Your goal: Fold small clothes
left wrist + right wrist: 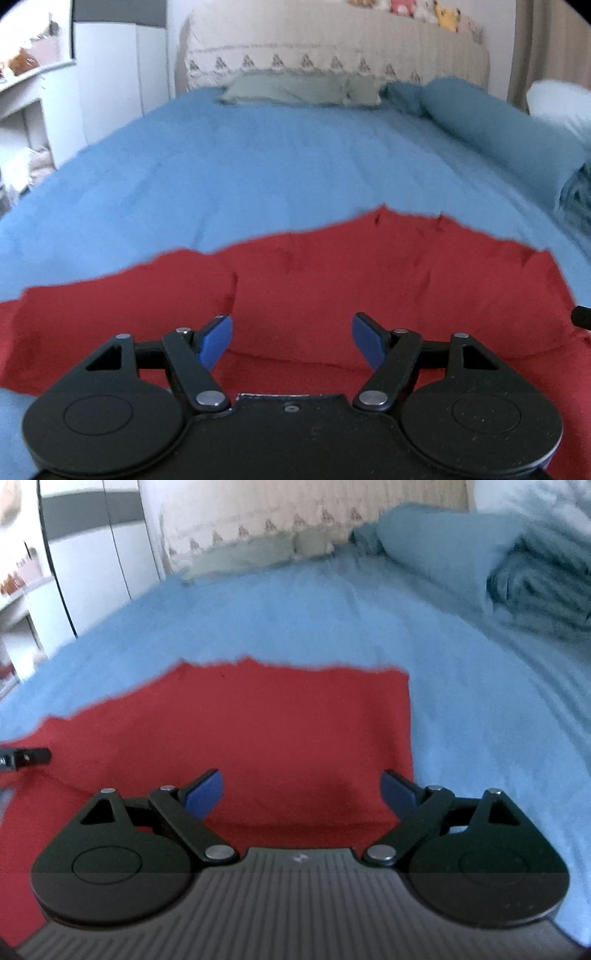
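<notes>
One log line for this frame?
left tool: open, empty | right tool: open, empty | red cloth: flat on bed

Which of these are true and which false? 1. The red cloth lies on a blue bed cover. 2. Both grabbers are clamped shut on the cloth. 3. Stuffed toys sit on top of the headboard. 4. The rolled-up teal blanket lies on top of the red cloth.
1. True: the red cloth lies spread on the blue bed cover.
2. False: the left gripper and the right gripper both stand open, nothing pinched between their blue pads.
3. True: stuffed toys line the top of the headboard.
4. False: the rolled teal blanket lies apart from the cloth, near the pillows.
</notes>
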`<move>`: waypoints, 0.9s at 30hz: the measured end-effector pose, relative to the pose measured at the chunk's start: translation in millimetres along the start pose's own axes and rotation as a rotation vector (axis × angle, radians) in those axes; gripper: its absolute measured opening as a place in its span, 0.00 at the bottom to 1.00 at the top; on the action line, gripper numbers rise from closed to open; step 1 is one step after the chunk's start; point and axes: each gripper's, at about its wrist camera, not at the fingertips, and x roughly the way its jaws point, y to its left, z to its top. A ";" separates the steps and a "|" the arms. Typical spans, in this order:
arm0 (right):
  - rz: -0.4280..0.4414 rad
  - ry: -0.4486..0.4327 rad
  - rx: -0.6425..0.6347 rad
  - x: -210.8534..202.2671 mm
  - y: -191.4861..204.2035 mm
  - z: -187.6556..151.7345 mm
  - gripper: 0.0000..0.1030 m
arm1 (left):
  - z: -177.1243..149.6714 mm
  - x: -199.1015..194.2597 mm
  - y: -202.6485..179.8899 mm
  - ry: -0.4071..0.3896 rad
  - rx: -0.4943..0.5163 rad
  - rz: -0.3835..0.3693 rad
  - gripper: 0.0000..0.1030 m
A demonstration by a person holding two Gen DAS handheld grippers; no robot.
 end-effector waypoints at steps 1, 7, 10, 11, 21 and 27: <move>0.003 -0.015 -0.008 -14.2 5.1 5.2 1.00 | 3.1 -14.3 0.7 -0.017 -0.004 0.001 0.74; 0.011 -0.063 -0.082 -92.5 50.8 35.3 1.00 | 15.0 -103.8 22.8 -0.078 -0.092 -0.014 1.00; 0.035 -0.086 -0.127 -126.4 76.2 44.0 1.00 | 15.5 -141.5 48.2 -0.098 -0.157 -0.013 1.00; 0.041 -0.080 -0.148 -134.0 85.4 44.9 1.00 | 16.2 -148.9 56.3 -0.097 -0.176 -0.002 1.00; 0.159 0.021 -0.145 -152.9 185.7 16.2 1.00 | -27.3 -185.6 196.0 -0.119 -0.420 0.146 1.00; 0.190 0.063 -0.141 -130.4 241.6 -12.6 1.00 | -66.3 -150.7 272.5 -0.102 -0.605 0.138 0.91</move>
